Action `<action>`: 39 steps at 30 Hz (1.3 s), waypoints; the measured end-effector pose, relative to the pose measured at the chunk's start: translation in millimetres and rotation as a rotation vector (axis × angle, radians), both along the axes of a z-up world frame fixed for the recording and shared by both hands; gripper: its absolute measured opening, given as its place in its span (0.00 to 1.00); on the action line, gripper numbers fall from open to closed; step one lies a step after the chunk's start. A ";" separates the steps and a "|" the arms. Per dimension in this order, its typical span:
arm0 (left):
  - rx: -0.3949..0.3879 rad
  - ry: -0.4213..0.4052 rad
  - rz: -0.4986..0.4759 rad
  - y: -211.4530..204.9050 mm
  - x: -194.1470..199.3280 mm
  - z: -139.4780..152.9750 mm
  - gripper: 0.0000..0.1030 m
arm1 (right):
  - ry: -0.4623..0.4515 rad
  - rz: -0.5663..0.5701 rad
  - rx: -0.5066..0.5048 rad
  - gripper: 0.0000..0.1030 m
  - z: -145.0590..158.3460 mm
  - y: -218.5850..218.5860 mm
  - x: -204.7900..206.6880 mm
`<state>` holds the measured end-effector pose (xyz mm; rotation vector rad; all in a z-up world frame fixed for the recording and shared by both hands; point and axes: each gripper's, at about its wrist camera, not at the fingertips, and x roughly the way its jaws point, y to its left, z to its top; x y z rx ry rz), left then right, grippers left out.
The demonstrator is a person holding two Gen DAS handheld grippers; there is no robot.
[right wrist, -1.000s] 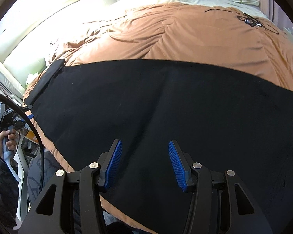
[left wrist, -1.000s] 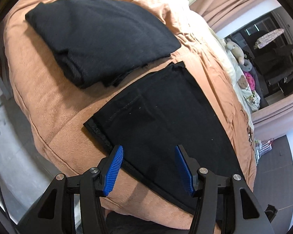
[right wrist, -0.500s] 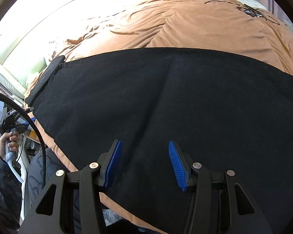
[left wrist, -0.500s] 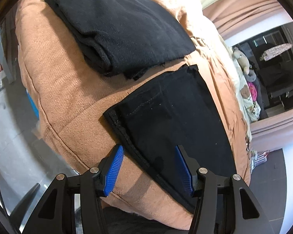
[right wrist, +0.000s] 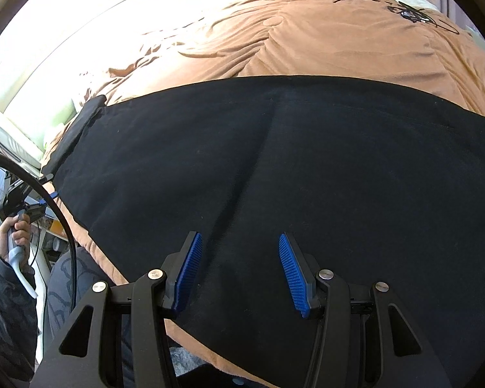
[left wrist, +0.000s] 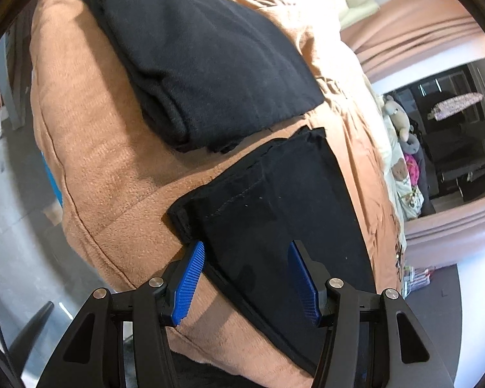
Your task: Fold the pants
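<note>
1. On the bed [left wrist: 90,148], under a tan blanket [right wrist: 307,38], lie two black garments; the left wrist view takes in both.
2. Far left of that view: floor, with the blanket edge dropping off the mattress.
3. Upper centre: a folded stack [left wrist: 203,64] of black cloth, thick fold edge toward the camera, apart from the pants by a narrow strip of blanket.
4. Lower centre to right: the pants [left wrist: 274,200] spread flat, hem end and its stitched seam nearest the stack.
5. Left claw [left wrist: 247,278]: jaws apart, nothing gripped. Left blue pad sits over blanket just off the pants' near corner, right pad over the black cloth. Contact with the fabric cannot be told.
6. Far right: curtains, stuffed toys along the bed's far side.
7. Right wrist view, far left: a hand [right wrist: 16,229] on a grey handle, cable looping past.
8. Centre: pants fill the frame side to side, one crease running up the middle.
9. Right claw [right wrist: 241,266]: jaws apart, empty, both pads over black cloth.
</note>
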<state>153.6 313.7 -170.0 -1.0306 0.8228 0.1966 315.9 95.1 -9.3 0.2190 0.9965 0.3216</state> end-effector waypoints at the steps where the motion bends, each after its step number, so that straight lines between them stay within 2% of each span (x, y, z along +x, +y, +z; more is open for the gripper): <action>1: 0.001 0.004 0.007 -0.4 -0.7 -2.6 0.53 | 0.002 -0.003 0.002 0.46 -0.1 -0.7 -0.2; 6: 0.008 0.015 0.026 -0.4 -1.2 -7.8 0.47 | 0.015 -0.021 0.010 0.46 -4.0 -2.6 -0.6; 8: 0.026 0.033 0.039 1.2 0.3 -9.3 0.31 | 0.017 -0.026 0.013 0.47 -4.3 -1.6 -0.9; 9: 0.043 0.055 0.046 2.2 1.0 -9.9 0.13 | 0.019 -0.027 0.017 0.47 -4.7 -1.4 -1.3; 10: 0.038 0.055 0.053 4.6 -1.1 -10.5 0.05 | 0.022 -0.025 0.022 0.46 -4.9 -0.9 -1.6; 11: 0.026 0.043 0.057 6.1 -2.4 -9.6 0.02 | 0.023 -0.023 0.025 0.46 -4.8 -0.6 -2.2; 15: 0.048 0.019 0.082 8.5 -14.1 0.8 0.01 | 0.021 -0.015 0.027 0.46 -3.0 0.2 -3.5; 21: 0.040 0.008 0.107 15.4 -20.6 4.5 0.01 | 0.018 -0.009 0.030 0.46 -2.7 -2.6 -2.5; 27: 0.034 0.056 0.082 7.4 -21.5 1.3 0.04 | 0.027 -0.013 0.035 0.46 -5.2 -2.1 -2.8; 29: 0.017 0.054 0.077 7.0 -22.9 1.0 0.15 | 0.027 -0.011 0.031 0.46 -5.2 -1.0 -1.9; 31: 0.003 0.044 0.071 6.1 -25.1 -0.3 0.40 | 0.028 -0.008 0.030 0.46 -5.2 0.4 -0.5; 34: -0.013 0.054 0.068 5.9 -24.8 -3.5 0.44 | 0.032 -0.010 0.032 0.46 -5.7 1.8 0.7; 39: -0.032 0.036 0.079 11.2 -19.1 -8.7 0.44 | 0.040 -0.014 0.034 0.47 -8.6 2.8 1.4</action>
